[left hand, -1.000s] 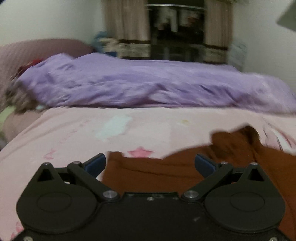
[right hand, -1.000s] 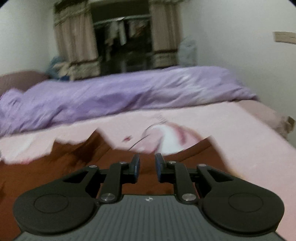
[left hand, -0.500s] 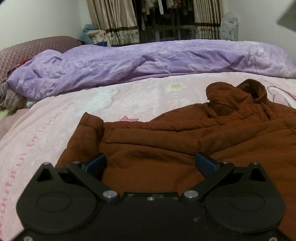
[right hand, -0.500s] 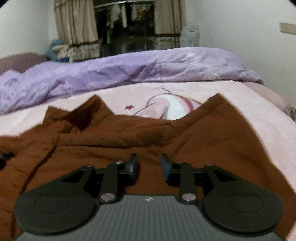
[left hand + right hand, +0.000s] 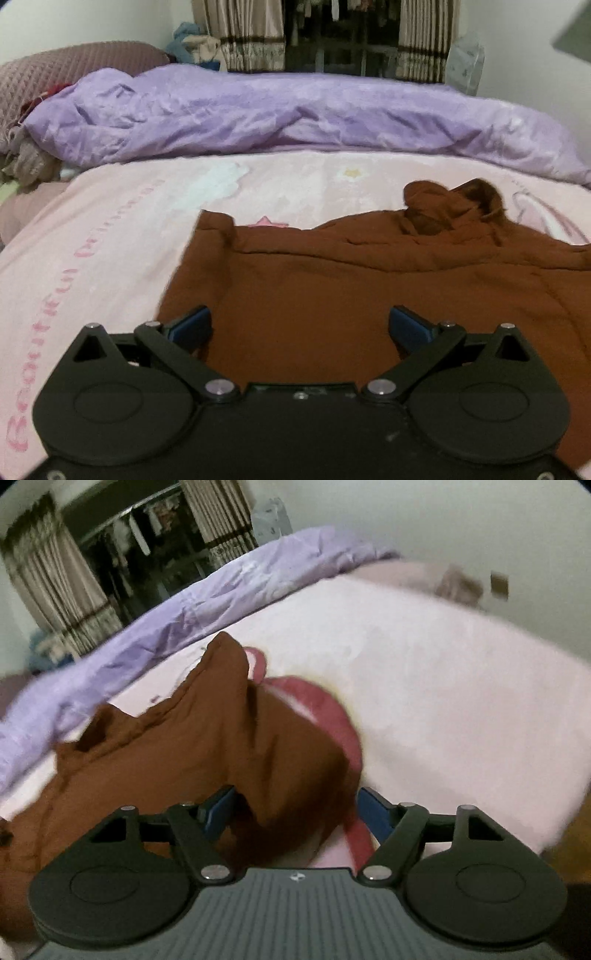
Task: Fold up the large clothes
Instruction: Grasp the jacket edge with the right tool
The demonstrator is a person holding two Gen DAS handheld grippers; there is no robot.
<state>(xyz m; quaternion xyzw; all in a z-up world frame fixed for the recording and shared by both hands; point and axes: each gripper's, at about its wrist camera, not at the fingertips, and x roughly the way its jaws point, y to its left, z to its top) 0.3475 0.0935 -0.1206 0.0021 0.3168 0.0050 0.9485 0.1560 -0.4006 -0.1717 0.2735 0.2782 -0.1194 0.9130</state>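
A large brown padded jacket (image 5: 369, 288) lies spread on the pink bed sheet (image 5: 110, 229), its collar at the far right. My left gripper (image 5: 301, 326) is open wide just above the jacket's near left part, empty. In the right wrist view the jacket (image 5: 184, 746) lies to the left, one sleeve or flap standing up in a ridge. My right gripper (image 5: 297, 810) is open, its jaws either side of the jacket's near right edge, not closed on it.
A crumpled purple duvet (image 5: 295, 122) runs along the far side of the bed. A maroon pillow (image 5: 55, 74) is at far left. Curtains and a dark wardrobe (image 5: 332, 33) stand behind. The bed's right edge (image 5: 554, 823) drops off near my right gripper.
My right gripper has opened from nearly shut and swung right with a tilt. The jacket has come down onto the sheet. My left gripper stays open.
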